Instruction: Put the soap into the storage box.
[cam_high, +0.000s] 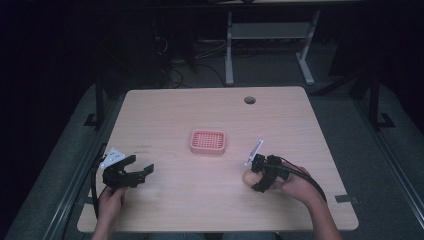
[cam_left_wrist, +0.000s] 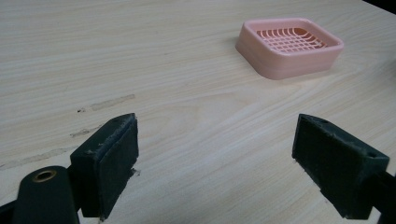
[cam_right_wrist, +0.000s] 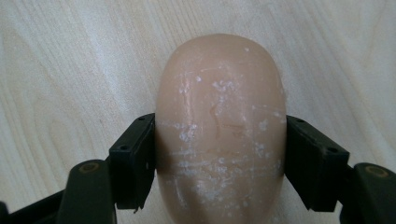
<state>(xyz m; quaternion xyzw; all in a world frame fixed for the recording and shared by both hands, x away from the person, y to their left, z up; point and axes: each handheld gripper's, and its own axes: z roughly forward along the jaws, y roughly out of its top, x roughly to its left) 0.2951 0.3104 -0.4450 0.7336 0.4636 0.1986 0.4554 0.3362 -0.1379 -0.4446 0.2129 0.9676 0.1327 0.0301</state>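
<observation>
Dark floor and the legs of a second desk lie behind one pale wooden bench (cam_high: 200, 110), which has a single round cable hole (cam_high: 249, 100) near its far edge. On the bench are two loose things: one pink soap dish (cam_high: 208, 141) with a slotted grid top, near the middle, and one beige soap bar (cam_high: 248, 177), toward the near right.

Two grippers are in use, one in each of the person's hands. The right gripper (cam_high: 256, 176) is low over the bench at the near right, held by the right hand (cam_high: 295, 184), with a cable looping back over the wrist. In the right gripper view its two black fingers (cam_right_wrist: 133, 161) press against the two long sides of the soap bar (cam_right_wrist: 220, 135), one on each side, so they are closed on it. The bar's rounded top is streaked with white flecks and scratches, and the wood grain shows around it; whether the bar rests on the bench or is lifted just off it cannot be told.

The left gripper (cam_high: 142, 174) is at the near left, well apart from the dish, held by the left hand (cam_high: 111, 200). In the left gripper view its two fingers (cam_left_wrist: 109, 161) stand wide apart with nothing between them but bare wood, and the soap dish (cam_left_wrist: 289, 46) lies ahead and to the right. A few faint dark scuff marks (cam_left_wrist: 105, 103) cross the wood in front of the fingers.
</observation>
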